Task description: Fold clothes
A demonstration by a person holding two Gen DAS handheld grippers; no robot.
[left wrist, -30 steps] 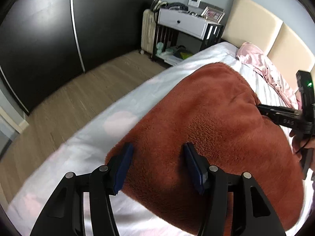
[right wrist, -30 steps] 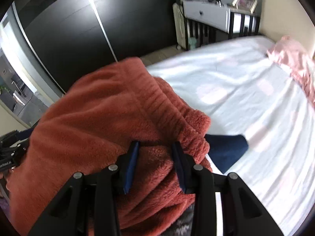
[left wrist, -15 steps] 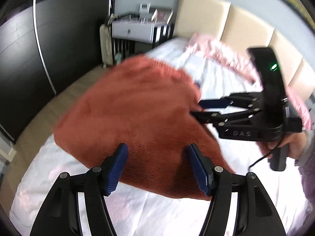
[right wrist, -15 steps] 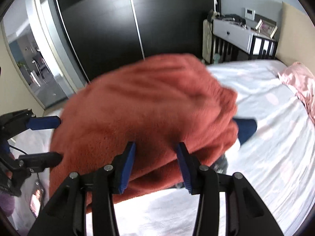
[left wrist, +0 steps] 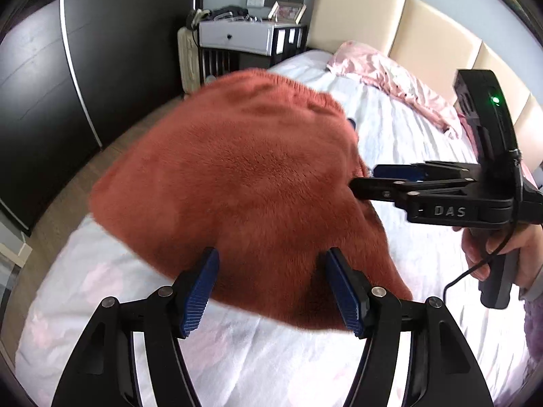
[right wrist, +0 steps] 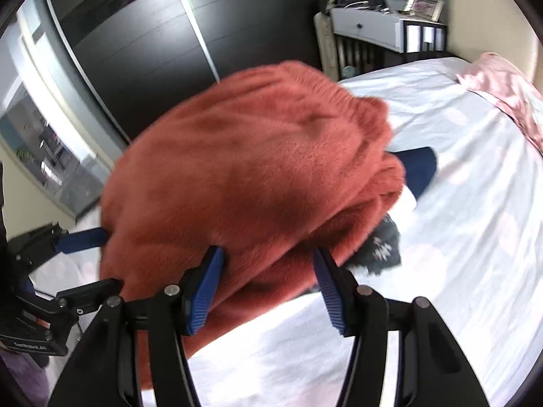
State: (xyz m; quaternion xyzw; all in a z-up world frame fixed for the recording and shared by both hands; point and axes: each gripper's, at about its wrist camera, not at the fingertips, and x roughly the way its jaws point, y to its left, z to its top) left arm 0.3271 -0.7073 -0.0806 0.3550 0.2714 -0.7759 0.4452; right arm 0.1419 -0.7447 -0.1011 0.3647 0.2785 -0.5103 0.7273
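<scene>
Garment: the rust fleece garment [left wrist: 244,183] is lying in a thick folded bundle on the white bed sheet [left wrist: 278,366], spreading out ahead of both sets of fingers, its ribbed band [right wrist: 325,91] at the far end.
Beneath it: a navy piece [right wrist: 419,169] and a dark patterned piece [right wrist: 383,246] are peeking out from under the bundle, beyond the right gripper's right-hand finger.
Left gripper: the left gripper [left wrist: 271,290] is standing released, jaws having just been opening, near hem of the fleece sitting between the blue pads [left wrist: 198,291] but the pads are not pressing on it.
Right gripper: the right gripper [right wrist: 269,290] is also letting go, jaws widening in the last moments, fleece bulging into the gap; the left-hand pad may be brushing the pile, hard to tell through the blur.
Step in hand, as I read it: a fold is being laid down and released, so the bundle needs to settle flat.
Doing it well: both sets of fingers should be backing straight out toward the near edge, clear of the pile so nothing snags and drags the top layer; then pressing or smoothing the bulge ahead of the fingertips, squaring the near hem.
Risk: plush fabric springs back, so the fold may be slumping toward the right gripper's side.
Surroundings: pink bedding [left wrist: 390,78] is lying well beyond, by the headboard [left wrist: 359,20].
</scene>
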